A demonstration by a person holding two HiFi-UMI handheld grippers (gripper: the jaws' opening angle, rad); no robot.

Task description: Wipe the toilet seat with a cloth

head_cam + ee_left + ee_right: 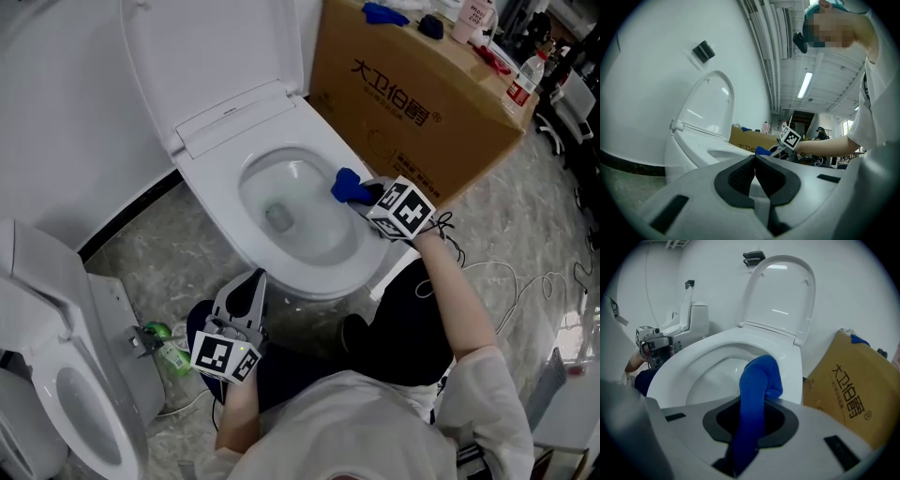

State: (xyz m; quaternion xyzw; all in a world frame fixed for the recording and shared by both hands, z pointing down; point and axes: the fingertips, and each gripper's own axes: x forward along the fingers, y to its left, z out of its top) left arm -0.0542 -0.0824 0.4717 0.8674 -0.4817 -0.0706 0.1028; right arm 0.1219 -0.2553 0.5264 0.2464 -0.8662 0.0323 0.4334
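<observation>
Right gripper [364, 197], seen from the head view, is clenched on the blue cloth [348, 186]. The cloth bunches just ahead of its tips, on the toilet seat [314, 281], with the open bowl to this gripper's left. Left gripper [253, 286] hangs low by the front of the toilet, apart from the seat.

From the left gripper view, its jaws are pressed together with nothing between them. The seat lies ahead and higher.

From the right gripper view, the cloth runs up between the jaws and folds over just beyond them, its end resting on the rim. A raised lid [780, 291] stands beyond and a cardboard box [843, 385] sits to the right.

Only a small fold seems to touch the seat. Wiping would likely go best with a firm clench, the fold pressed flat and drawn along the rim's curve, without letting it slip left into the bowl.
</observation>
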